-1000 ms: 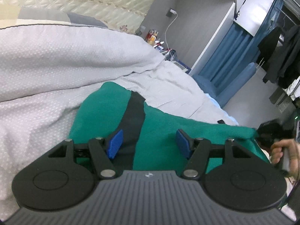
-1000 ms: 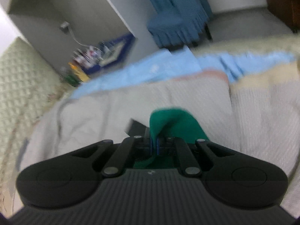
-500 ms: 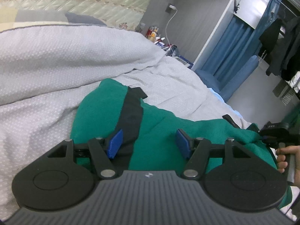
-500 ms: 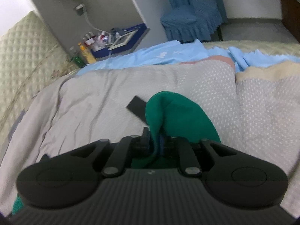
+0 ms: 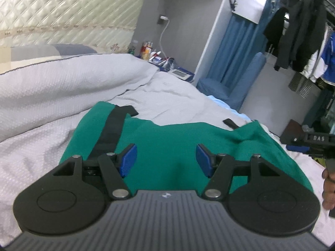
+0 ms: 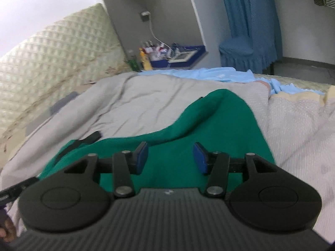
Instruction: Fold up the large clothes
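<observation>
On the bed (image 6: 146,104), your right gripper (image 6: 170,158) has just spread its fingers, dropping the green garment (image 6: 188,142); left gripper (image 5: 166,160) hangs open, empty, fold laid.

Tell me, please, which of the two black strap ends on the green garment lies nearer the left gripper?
The long black strap down the green garment's left side: it runs right to the left gripper's left finger. The other strap end pokes out at the far right edge.

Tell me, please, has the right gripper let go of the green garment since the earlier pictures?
Yes. The right gripper was clamped on the green garment; its jaws have just been opening, and the cloth now lies flat on the grey quilt, nothing between them.
</observation>
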{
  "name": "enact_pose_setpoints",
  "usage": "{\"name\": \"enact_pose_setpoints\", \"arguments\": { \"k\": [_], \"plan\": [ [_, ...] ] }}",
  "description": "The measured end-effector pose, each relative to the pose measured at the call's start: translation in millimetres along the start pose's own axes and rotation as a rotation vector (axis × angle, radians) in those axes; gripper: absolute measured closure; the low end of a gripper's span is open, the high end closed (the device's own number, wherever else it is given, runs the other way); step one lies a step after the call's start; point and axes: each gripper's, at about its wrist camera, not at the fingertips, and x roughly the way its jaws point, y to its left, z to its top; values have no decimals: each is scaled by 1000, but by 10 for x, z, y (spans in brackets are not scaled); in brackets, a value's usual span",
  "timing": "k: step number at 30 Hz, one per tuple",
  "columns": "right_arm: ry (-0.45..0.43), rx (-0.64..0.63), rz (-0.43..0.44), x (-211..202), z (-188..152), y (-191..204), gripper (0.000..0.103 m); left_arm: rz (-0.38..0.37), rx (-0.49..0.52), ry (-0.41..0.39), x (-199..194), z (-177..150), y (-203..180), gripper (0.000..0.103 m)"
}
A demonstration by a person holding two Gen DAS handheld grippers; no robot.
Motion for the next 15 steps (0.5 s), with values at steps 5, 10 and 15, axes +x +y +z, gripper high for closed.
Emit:
{"name": "enact_pose_setpoints", "arguments": {
  "k": [5, 10, 15],
  "plan": [
    [1, -74, 42, -221, -237, 286, 52, -15, 42, -9, -237, -94, -166, 36],
    [-23, -142, 56, -335, -362, 419, 52, -4, 79, -3, -235, -158, -238, 36],
    [-45, -186, 47, -294, -431, 453, 52, 51, 99, 34, -52, -221, -206, 36]
  ]
}}
